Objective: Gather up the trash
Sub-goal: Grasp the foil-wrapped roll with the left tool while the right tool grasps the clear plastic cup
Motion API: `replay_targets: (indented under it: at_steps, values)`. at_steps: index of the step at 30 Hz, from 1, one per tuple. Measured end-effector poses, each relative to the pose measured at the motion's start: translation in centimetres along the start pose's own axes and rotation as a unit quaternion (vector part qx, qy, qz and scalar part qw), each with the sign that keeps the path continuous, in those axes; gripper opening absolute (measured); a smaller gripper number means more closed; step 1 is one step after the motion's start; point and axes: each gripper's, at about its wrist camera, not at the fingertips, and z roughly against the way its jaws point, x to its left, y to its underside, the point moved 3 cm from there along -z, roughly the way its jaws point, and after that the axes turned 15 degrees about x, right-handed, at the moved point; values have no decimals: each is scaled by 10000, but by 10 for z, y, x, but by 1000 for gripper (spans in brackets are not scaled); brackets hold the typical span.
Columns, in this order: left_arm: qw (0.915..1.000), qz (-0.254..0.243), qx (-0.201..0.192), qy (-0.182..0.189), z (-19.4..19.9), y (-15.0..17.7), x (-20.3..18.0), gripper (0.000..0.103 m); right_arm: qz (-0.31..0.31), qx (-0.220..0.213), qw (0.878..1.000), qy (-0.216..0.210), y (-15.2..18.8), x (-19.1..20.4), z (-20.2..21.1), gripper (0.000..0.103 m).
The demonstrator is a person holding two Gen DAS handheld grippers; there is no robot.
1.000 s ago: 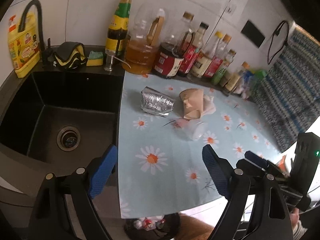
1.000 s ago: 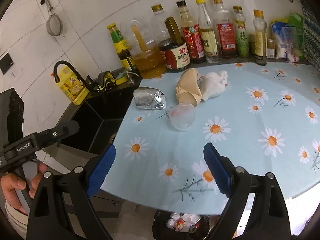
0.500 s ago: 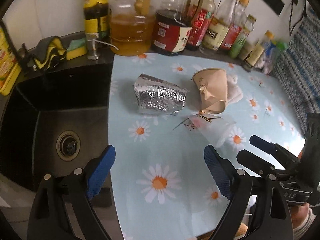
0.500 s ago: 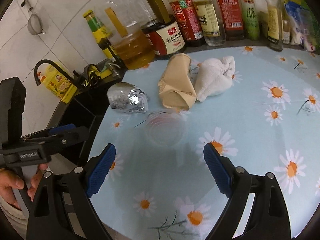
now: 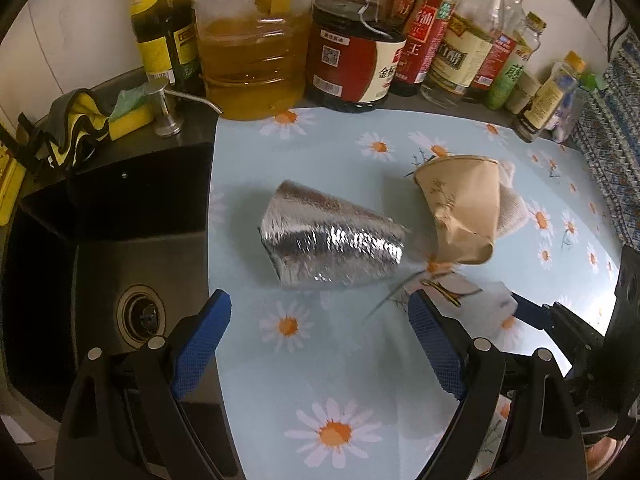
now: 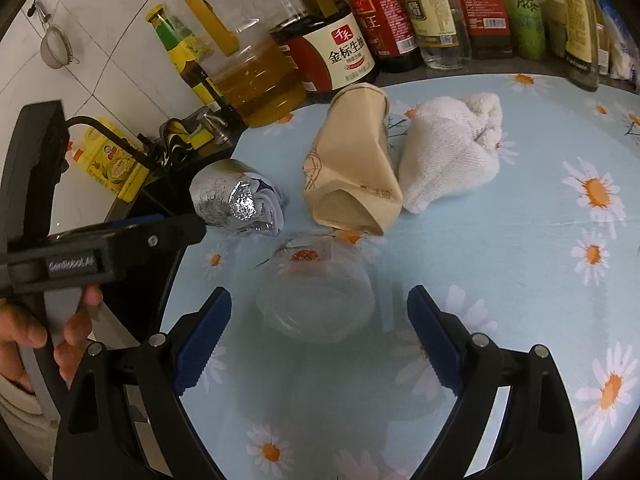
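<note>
A crushed silver foil cup [image 5: 332, 240] lies on its side on the daisy-print table, just beyond my open left gripper [image 5: 320, 332]. It also shows in the right wrist view [image 6: 236, 202]. Right of it lies a crumpled brown paper cup [image 5: 464, 212] [image 6: 352, 168] with a white cloth wad [image 6: 452, 152] beside it. A clear plastic cup [image 6: 316, 300] lies on its side between the tips of my open right gripper [image 6: 318, 328]; in the left wrist view the clear cup [image 5: 464, 300] is partly hidden by my right finger.
A black sink [image 5: 100, 248] lies left of the table. A row of oil and sauce bottles [image 5: 352, 48] stands along the back wall. A soap pump [image 5: 164, 108] and sponge [image 5: 128, 116] sit behind the sink. A patterned cloth [image 5: 616, 128] hangs at the right.
Both grippers have moved forward and down toward the table. The foil cup now sits close ahead of the left gripper, and the clear cup lies between the right gripper's tips.
</note>
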Motion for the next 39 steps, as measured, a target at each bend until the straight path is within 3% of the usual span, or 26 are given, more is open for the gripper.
replay_targets:
  at_steps: [8,23,27,32,35,39]
  values:
    - [9998,-18,185,-114,-14,-20,3,88,18,30,9999,-132,-11,-3,-11,89]
    - [9989,-187,432,-63,-29,-30,-20,88,132,-58,9996,-256,-11,-7,-12,88]
    - [9987,-139,464,-135,-34,-34,-20,88,216,-60,9996,-168,-10,-7,-10,82]
    - [9989,-124,399,-204,-37,-35,-19,87,258,-46,9994,-210,-8,-8,-8,66]
    - [9988,-143,413,-228,-40,-36,-22,79,261,-34,9995,-187,-6,-10,-7,62]
    - [9992,-254,205,-211,-36,-37,-30,76,318,-87,9993,-172,-2,-10,-3,59]
